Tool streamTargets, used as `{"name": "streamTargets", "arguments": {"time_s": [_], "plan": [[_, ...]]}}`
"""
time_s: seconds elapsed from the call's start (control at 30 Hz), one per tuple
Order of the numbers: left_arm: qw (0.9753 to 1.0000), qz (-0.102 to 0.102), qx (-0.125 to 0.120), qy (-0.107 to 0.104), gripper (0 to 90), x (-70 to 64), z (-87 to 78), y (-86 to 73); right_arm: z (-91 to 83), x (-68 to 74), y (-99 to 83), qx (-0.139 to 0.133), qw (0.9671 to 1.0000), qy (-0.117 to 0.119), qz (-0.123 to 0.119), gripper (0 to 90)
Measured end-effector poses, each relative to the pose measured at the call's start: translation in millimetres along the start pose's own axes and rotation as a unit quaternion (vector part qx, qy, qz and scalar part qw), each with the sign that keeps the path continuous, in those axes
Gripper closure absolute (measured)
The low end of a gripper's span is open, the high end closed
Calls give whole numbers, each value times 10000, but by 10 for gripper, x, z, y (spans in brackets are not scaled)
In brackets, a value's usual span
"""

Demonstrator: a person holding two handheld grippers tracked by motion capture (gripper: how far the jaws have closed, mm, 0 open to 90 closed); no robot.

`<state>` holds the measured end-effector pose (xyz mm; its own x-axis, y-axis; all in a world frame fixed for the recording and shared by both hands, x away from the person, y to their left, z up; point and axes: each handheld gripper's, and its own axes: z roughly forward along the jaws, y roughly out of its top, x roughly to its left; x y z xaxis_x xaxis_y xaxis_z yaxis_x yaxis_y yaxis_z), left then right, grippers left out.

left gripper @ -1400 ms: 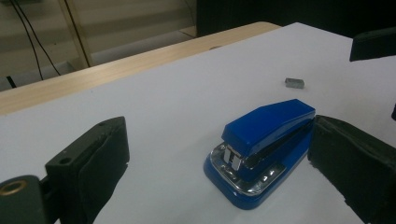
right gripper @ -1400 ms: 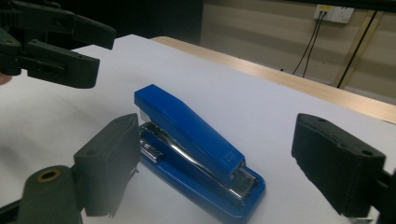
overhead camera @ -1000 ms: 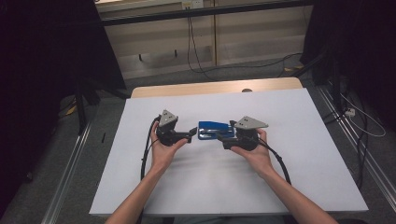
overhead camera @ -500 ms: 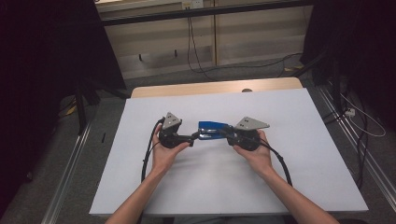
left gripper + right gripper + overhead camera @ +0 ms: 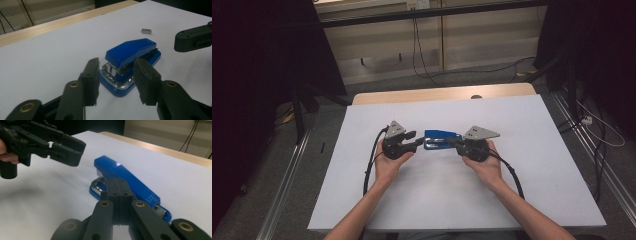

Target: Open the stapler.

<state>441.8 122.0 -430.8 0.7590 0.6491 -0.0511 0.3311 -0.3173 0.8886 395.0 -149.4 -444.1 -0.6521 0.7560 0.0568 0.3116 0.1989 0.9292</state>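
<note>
On the white table, a glossy blue stapler lies flat.

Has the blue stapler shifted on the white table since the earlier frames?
No. The blue plastic stapler sits in the same place relative to the white table's wooden far edge in the high view.

The desk is looked down on from above the person's side in the high view, facing forward, from well back, so that both forearms are seen entering from the bottom edge. The left gripper view is taken low and close along its own jaws, facing the blue stapler head-on. The right gripper view is taken equally near from the opposite end. The stapler is shared by all three views.
</note>
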Motion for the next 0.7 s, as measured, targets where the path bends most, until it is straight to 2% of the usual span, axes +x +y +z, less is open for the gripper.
{"name": "streamTargets", "arguments": {"time_s": [0.03, 0.07, 0.1, 0.13, 0.2, 0.33, 0.4, 0.43, 0.5, 0.57, 0.7], "plan": [[10000, -10, 4, -84, 656, -9, -8, 2, 10, -3, -1, 35, 10000, 17, 16, 900], [10000, -10, 4, -84, 707, -9, -8, 2, 10, -3, -1, 35, 10000, 17, 16, 900], [9999, -13, 2, -102, 707, -14, -8, 1, 20, -5, -3, 53, 10000, 20, 6, 900], [9999, -15, 4, -120, 776, -15, -7, 0, 53, -9, -9, 99, 9999, 46, 30, 900], [10000, 17, -12, -84, 793, -20, 0, 0, 75, -6, -11, 119, 9999, 71, 42, 900], [9999, 31, 13, -136, 900, -20, 1, -2, 184, 74, 24, 228, 9996, 168, -24, 900], [9999, 36, 74, -142, 900, -25, 9, -7, 235, 107, 48, 407, 9989, 206, -53, 900], [9999, 55, 73, -125, 900, -29, 15, -11, 235, 107, 48, 407, 9989, 206, -53, 900], [9998, 113, 93, -107, 900, -43, 29, -8, 298, 135, 61, 563, 9982, 204, 14, 900], [9997, 154, 162, -94, 900, -63, 56, -8, 344, 151, 58, 703, 9973, 182, -56, 900], [9996, 136, 237, -72, 900, -52, 96, -28, 413, 157, 75, 761, 9969, 199, -69, 900]]}}
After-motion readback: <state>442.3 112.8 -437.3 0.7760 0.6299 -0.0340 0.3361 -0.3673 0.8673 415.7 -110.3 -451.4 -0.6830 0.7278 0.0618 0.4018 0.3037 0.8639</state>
